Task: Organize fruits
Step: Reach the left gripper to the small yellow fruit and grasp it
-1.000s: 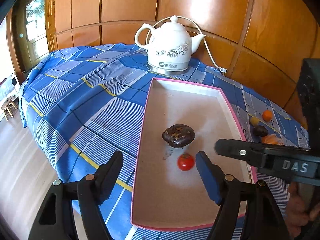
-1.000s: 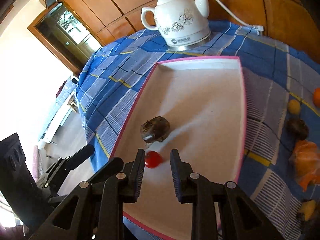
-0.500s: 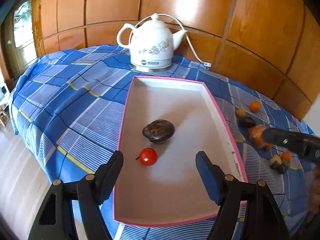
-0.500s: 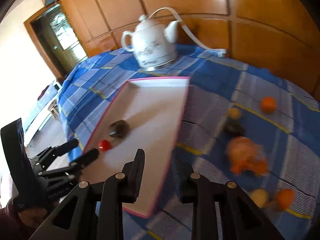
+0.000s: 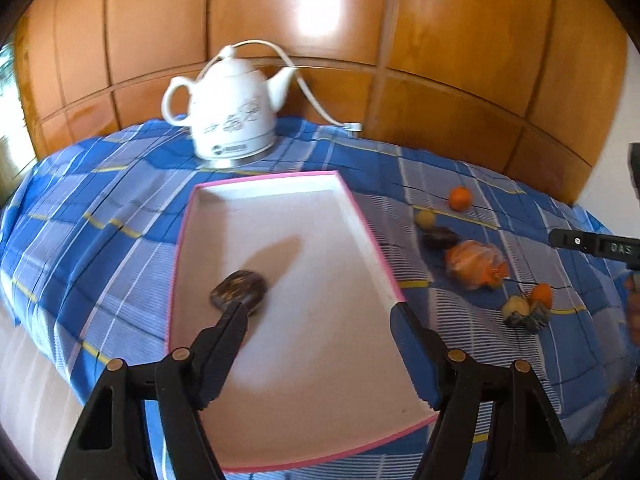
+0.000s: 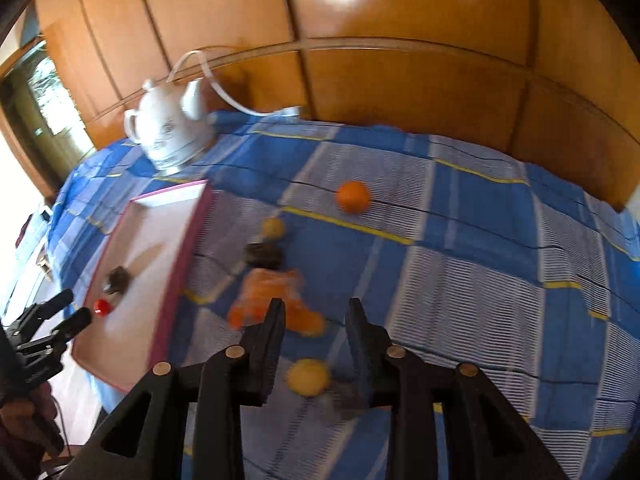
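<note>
Left wrist view: the left gripper stood wide open and empty over the near end of the pink-rimmed tray, in which a dark brown fruit lay near the tray's left wall, while loose fruits, among them an orange, lay on the checked cloth right of the tray. Right wrist view: the right gripper was narrowly open and empty above the blurred peeled orange and a yellow fruit, both right of the tray, where a small red fruit lay near the tray's near end.
</note>
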